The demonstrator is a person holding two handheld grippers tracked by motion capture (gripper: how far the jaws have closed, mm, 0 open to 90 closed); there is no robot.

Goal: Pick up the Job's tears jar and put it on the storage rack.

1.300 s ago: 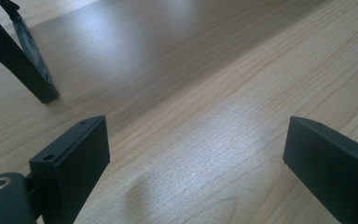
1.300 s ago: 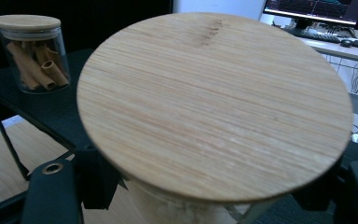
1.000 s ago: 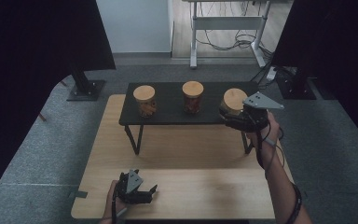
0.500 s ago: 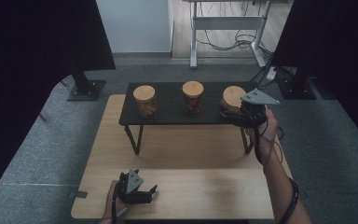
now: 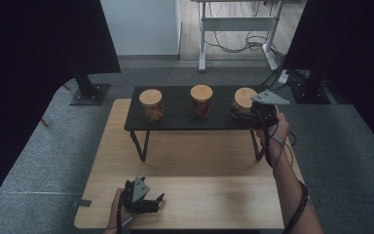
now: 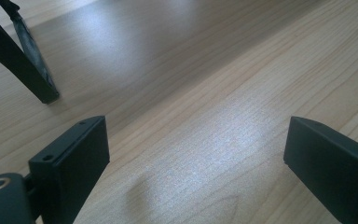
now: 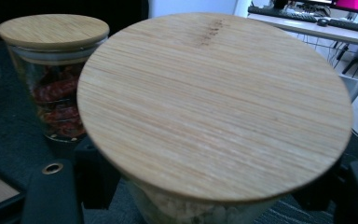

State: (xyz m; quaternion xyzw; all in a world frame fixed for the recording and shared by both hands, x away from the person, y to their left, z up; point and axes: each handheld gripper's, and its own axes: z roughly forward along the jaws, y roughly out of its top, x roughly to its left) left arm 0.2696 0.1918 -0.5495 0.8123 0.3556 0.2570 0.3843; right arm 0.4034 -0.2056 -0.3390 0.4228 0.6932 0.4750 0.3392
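From above, three wooden-lidded jars stand in a row on a low black shelf (image 5: 175, 117) set on the pale wood tabletop (image 5: 199, 161). My right hand-held gripper (image 5: 246, 113) sits at the rightmost jar (image 5: 243, 99), and its own view shows that jar's lid (image 7: 214, 102) up close, with a jaw on either side of the glass below; whether they press it I cannot tell. The middle jar (image 7: 56, 79) holds something red. Grey carpet and black stands surround the tabletop. My left hand-held gripper (image 5: 148, 200) rests at the near edge, jaws spread over bare wood.
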